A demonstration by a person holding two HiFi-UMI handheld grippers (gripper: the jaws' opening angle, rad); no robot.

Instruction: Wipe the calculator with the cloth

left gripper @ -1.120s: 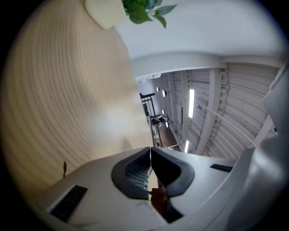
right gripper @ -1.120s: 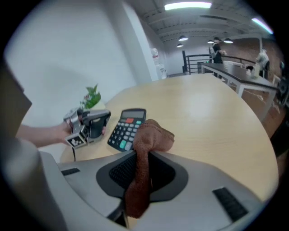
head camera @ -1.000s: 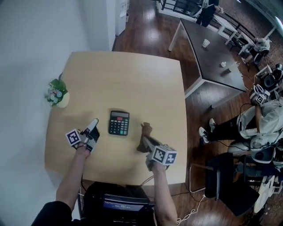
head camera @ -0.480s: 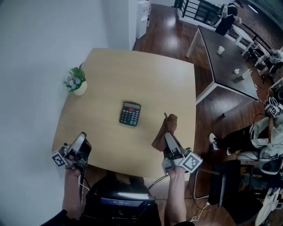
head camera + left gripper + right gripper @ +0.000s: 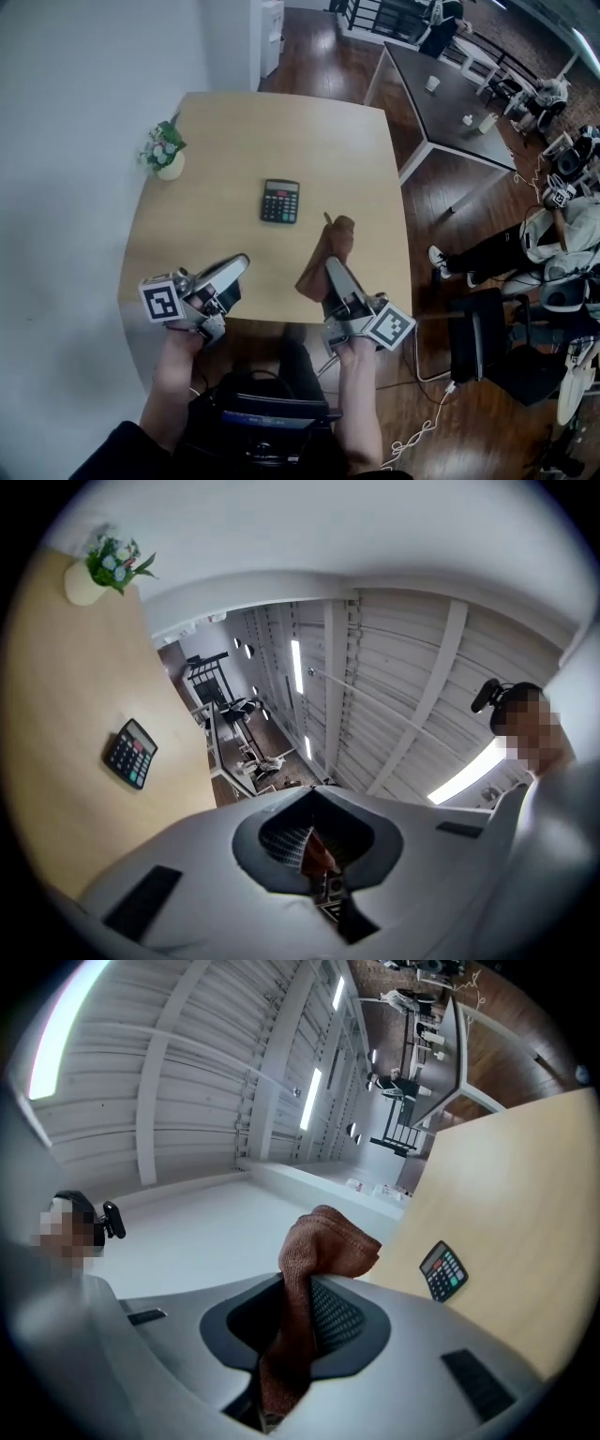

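Overhead, both forearms reach in from the bottom of the frame, grippers held over the table's near edge. The left gripper, lower left, is clenched on nothing. The right gripper, lower centre, grasps the brown cloth. The calculator lies mid-table, apart from both.

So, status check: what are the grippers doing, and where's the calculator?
Left gripper shut, empty. Right gripper shut on brown terry cloth, off the light wooden table. Black keypad calculator flat mid-table, untouched. Path to it clear.
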